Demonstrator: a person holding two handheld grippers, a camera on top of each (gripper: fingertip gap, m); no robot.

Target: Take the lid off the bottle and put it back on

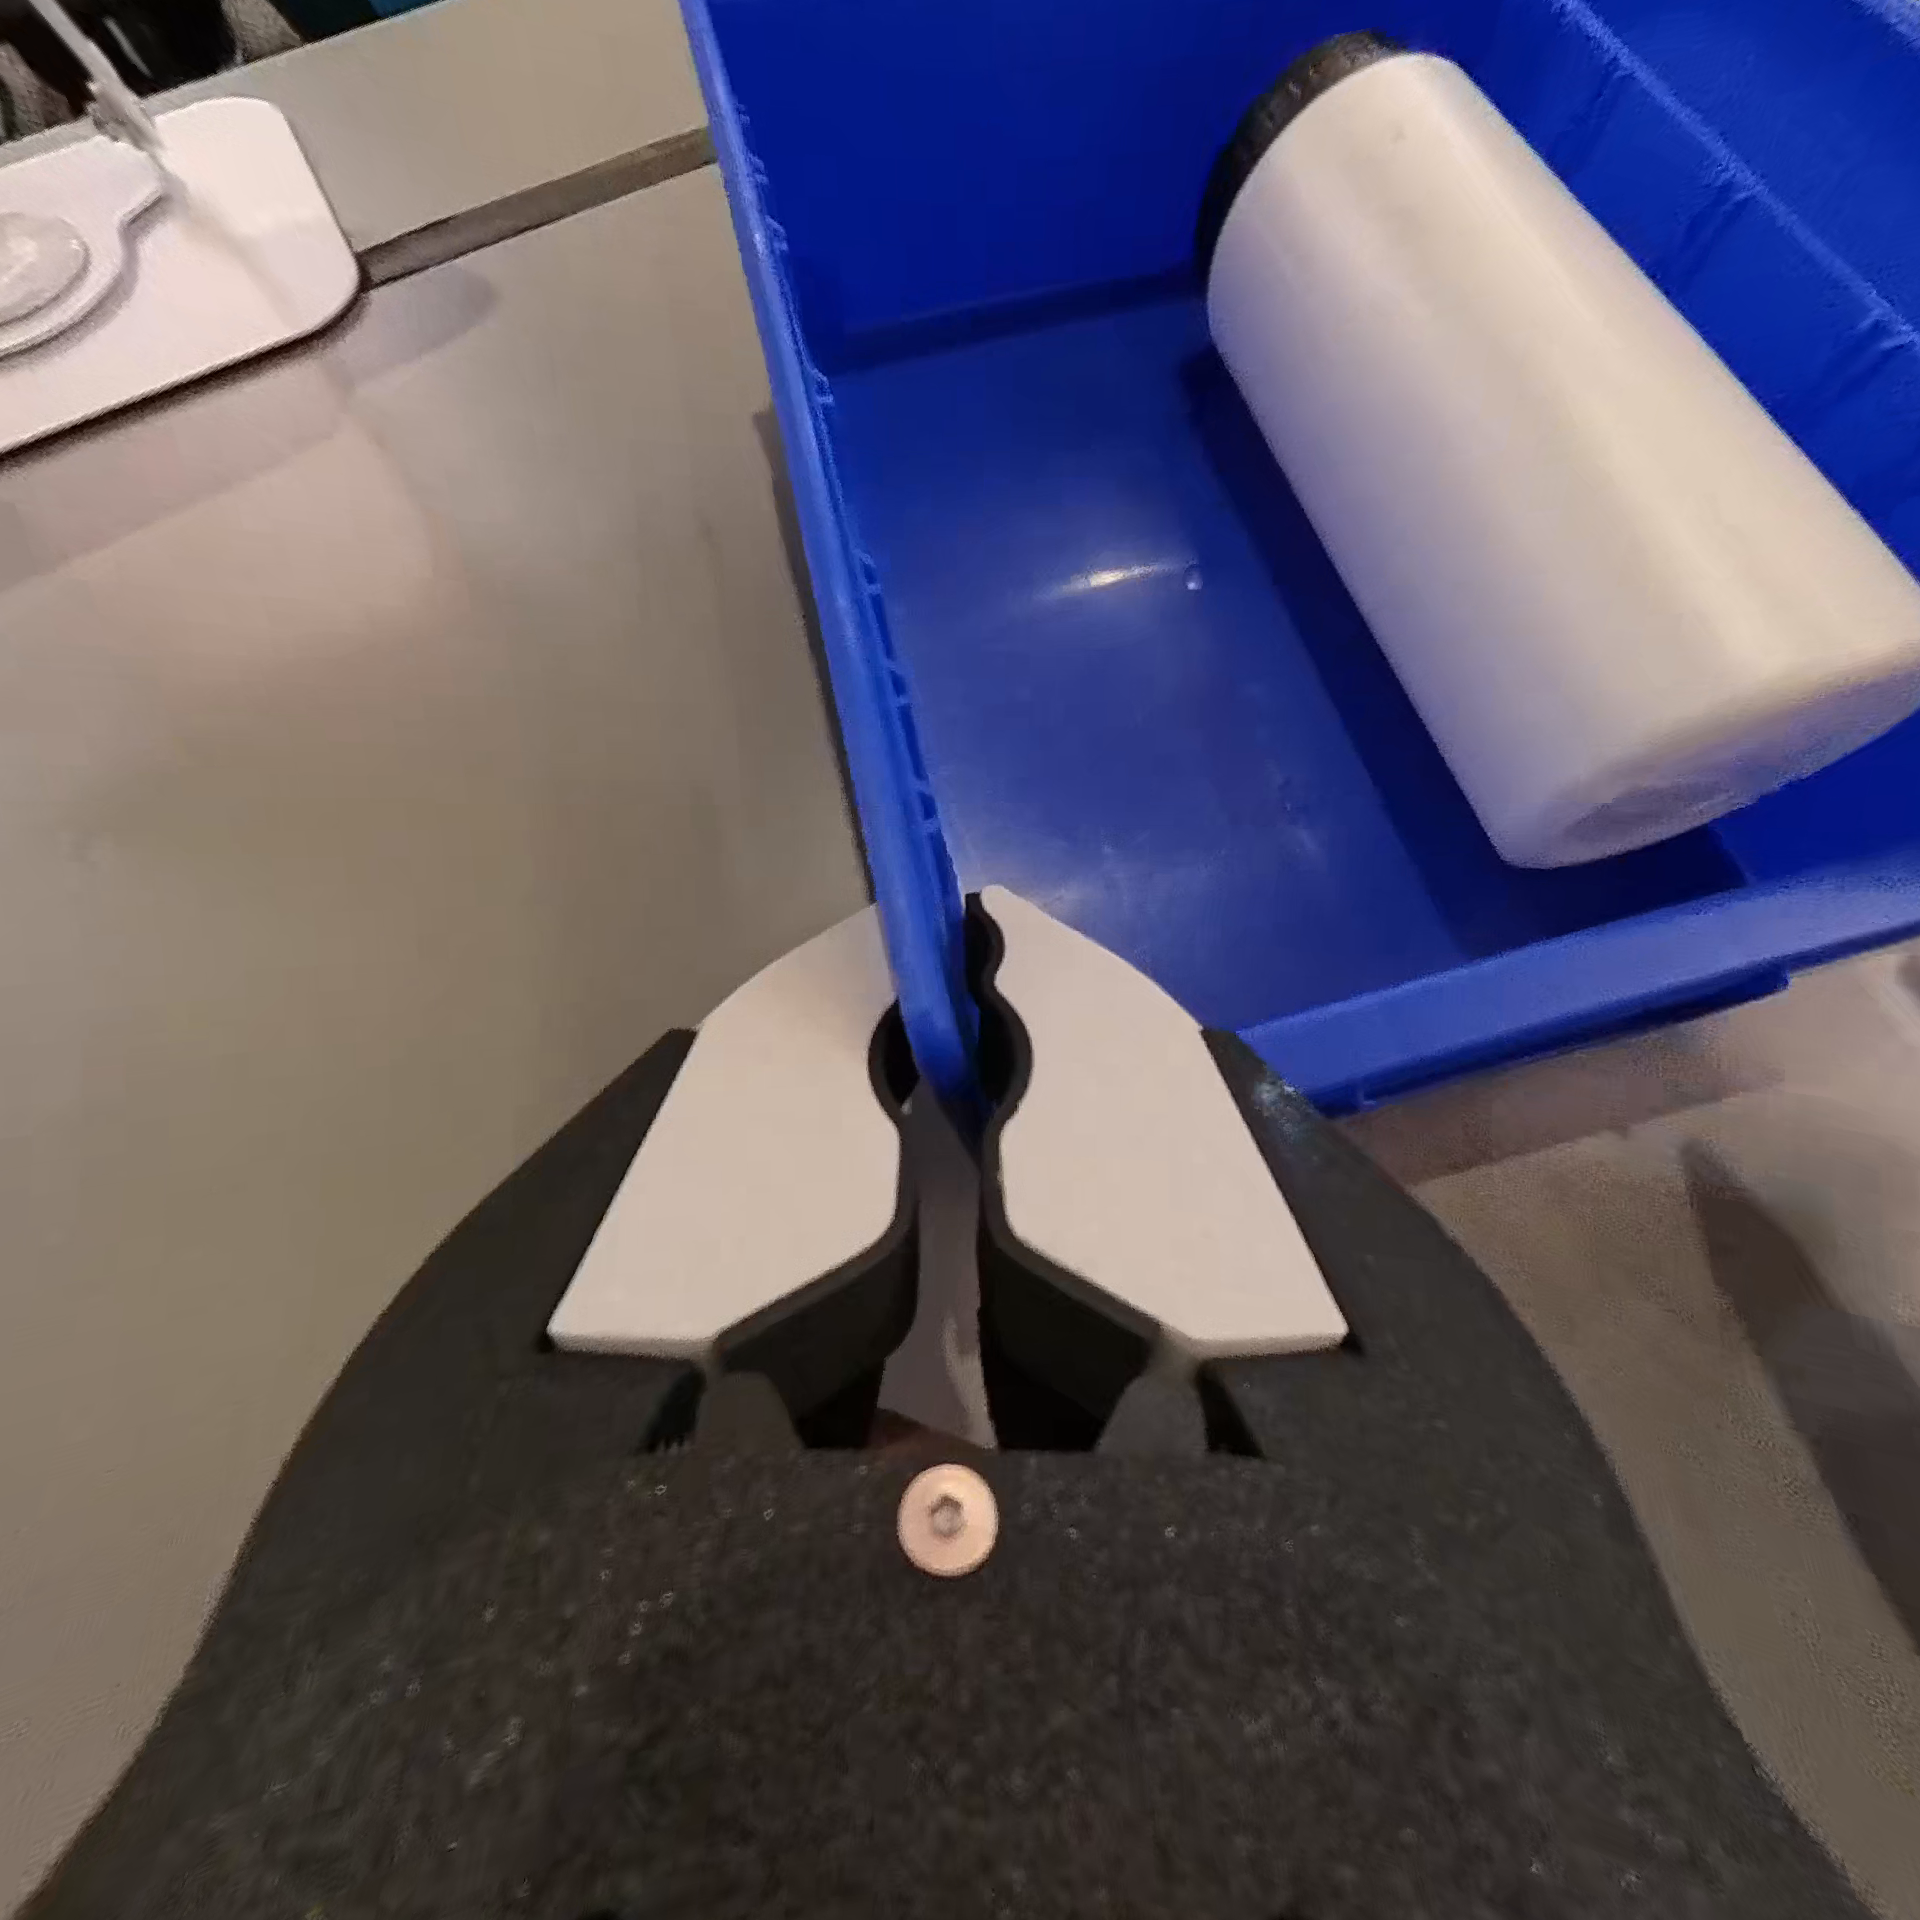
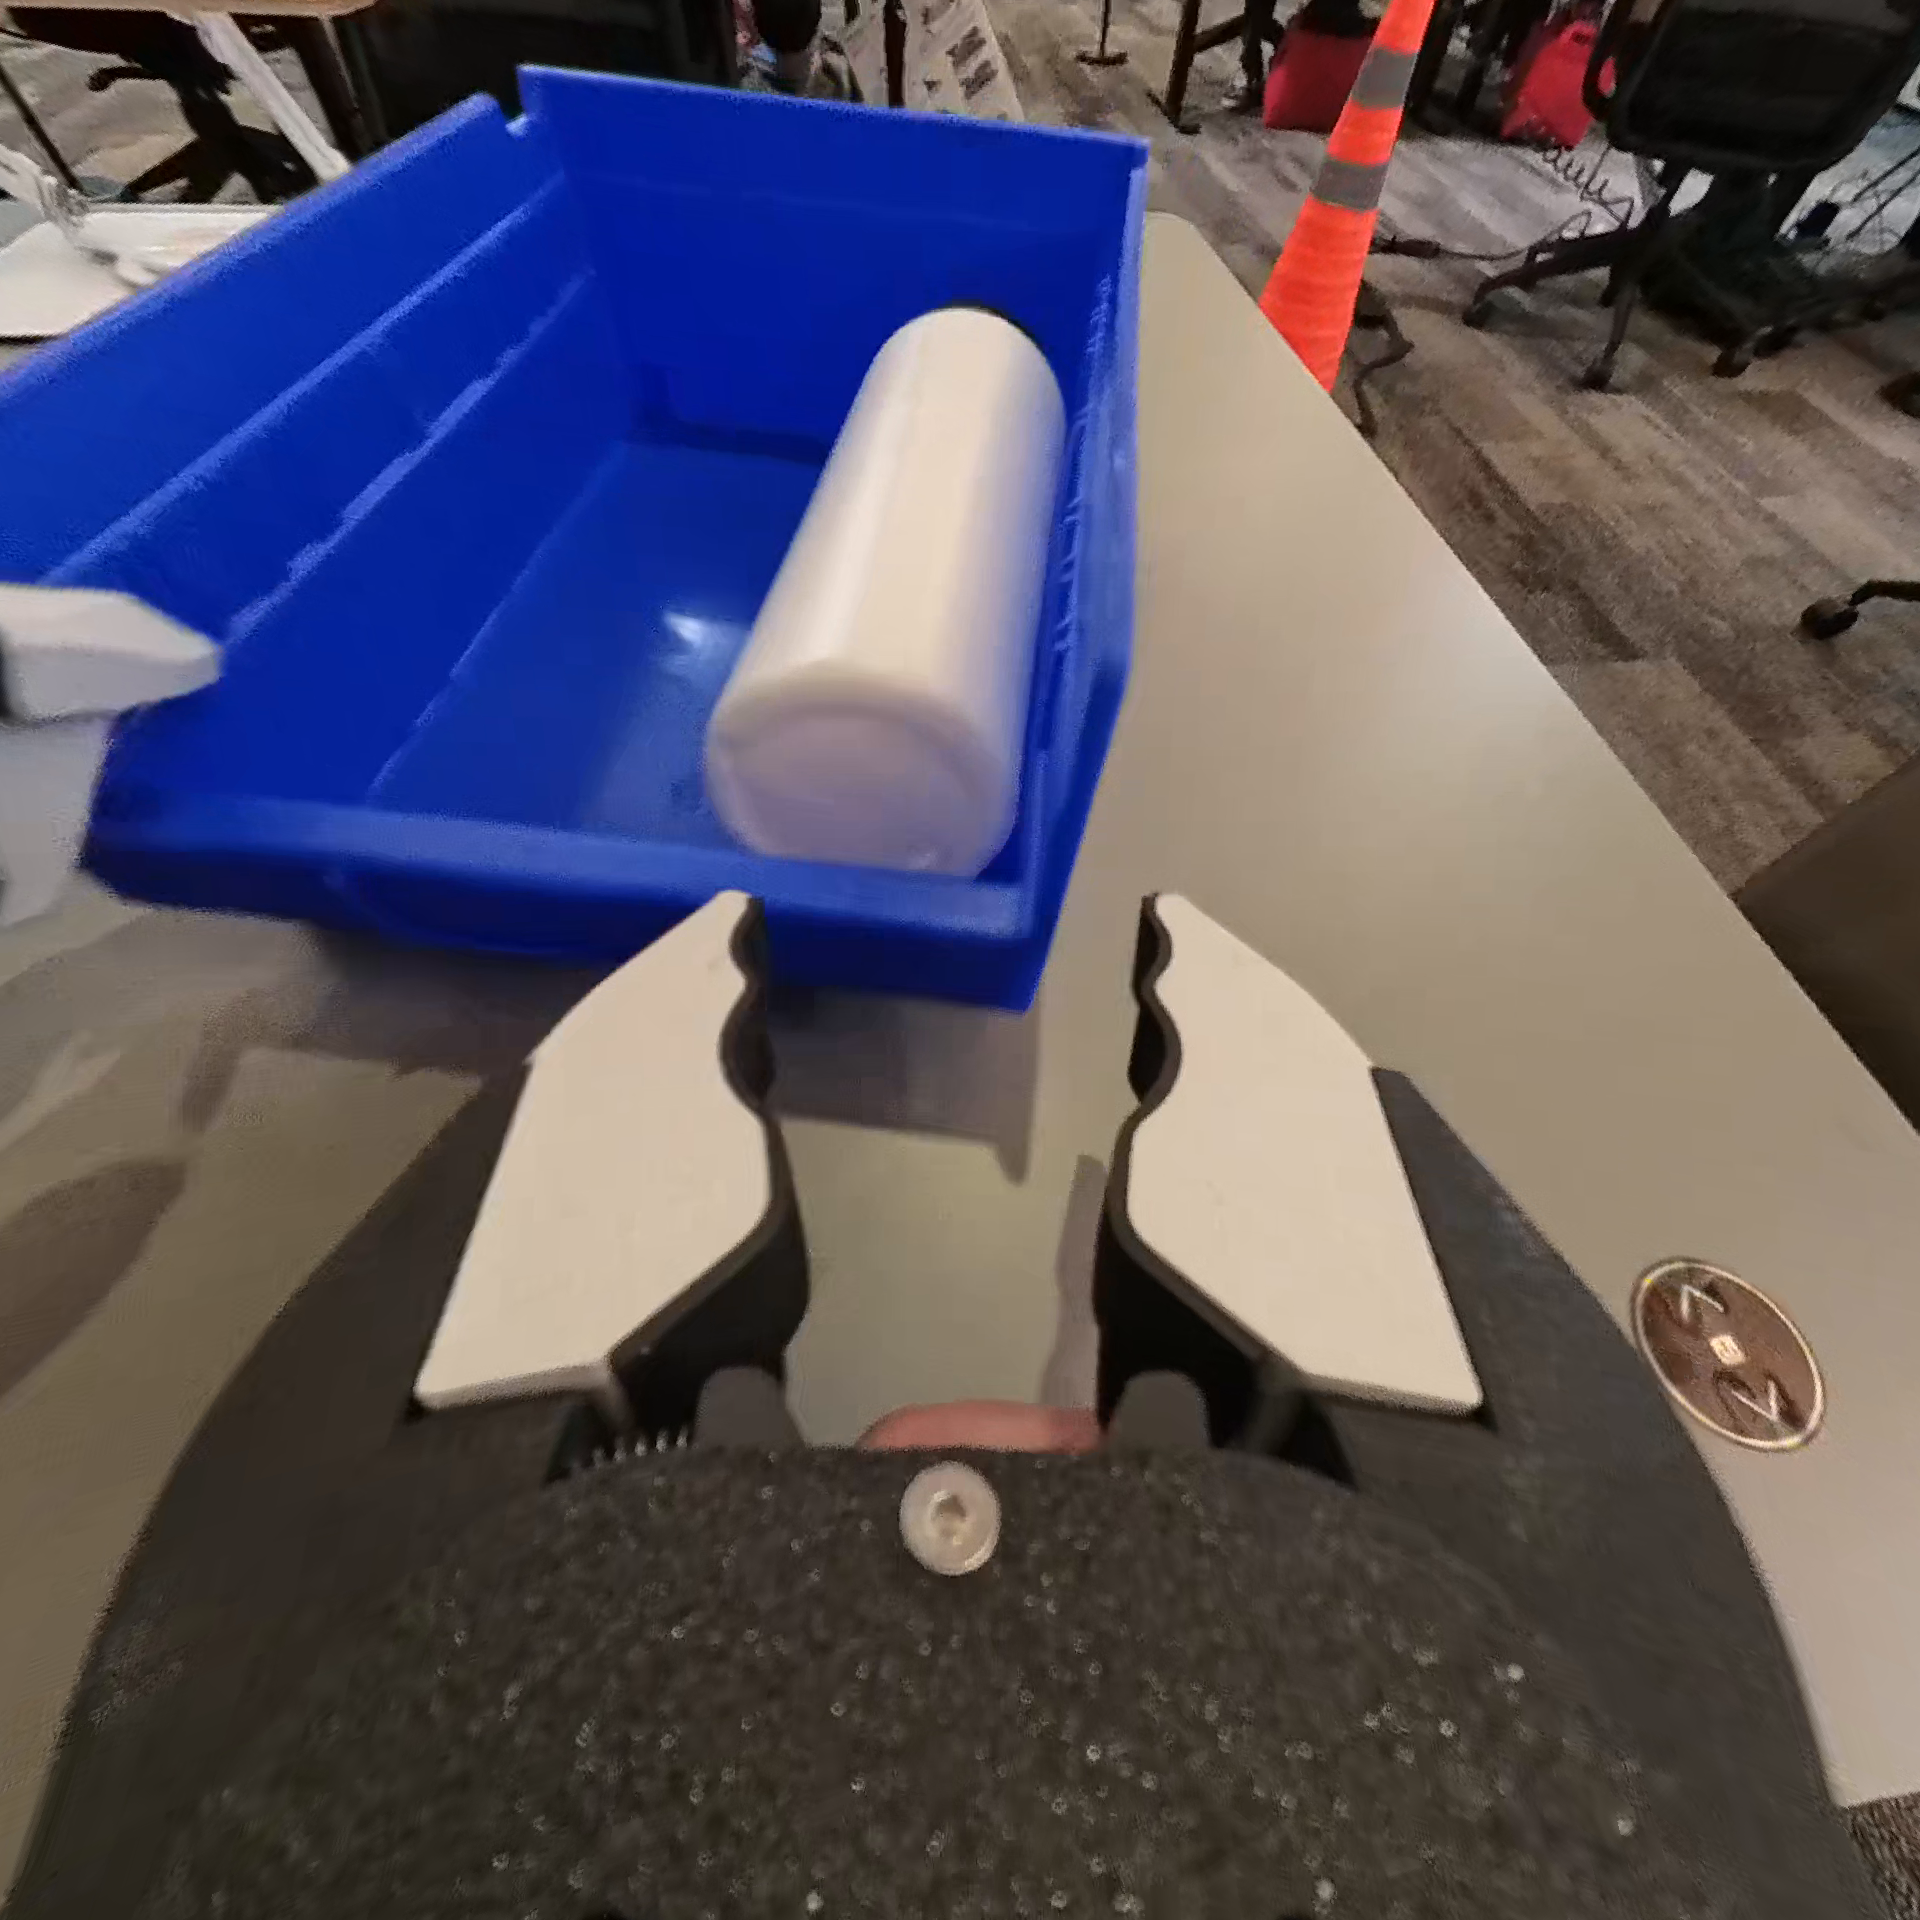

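A white bottle [image 1: 1538, 520] with a black lid [image 1: 1262, 114] at its far end lies on its side in a blue bin [image 1: 1091, 623]. It also shows in the right wrist view [image 2: 904, 613], against the right wall of the bin [image 2: 520, 499]. My left gripper [image 1: 951, 935] is shut on the bin's left wall, near its front corner; one of its fingers [image 2: 94, 649] shows in the right wrist view. My right gripper [image 2: 945, 935] is open and empty above the table, just in front of the bin's front right corner.
The grey table [image 2: 1351, 727] ends at the right, with floor, chairs and an orange cone [image 2: 1340, 197] beyond. A round control button [image 2: 1727, 1351] is set in the table near me. A white stand base [image 1: 177, 260] lies at the far left.
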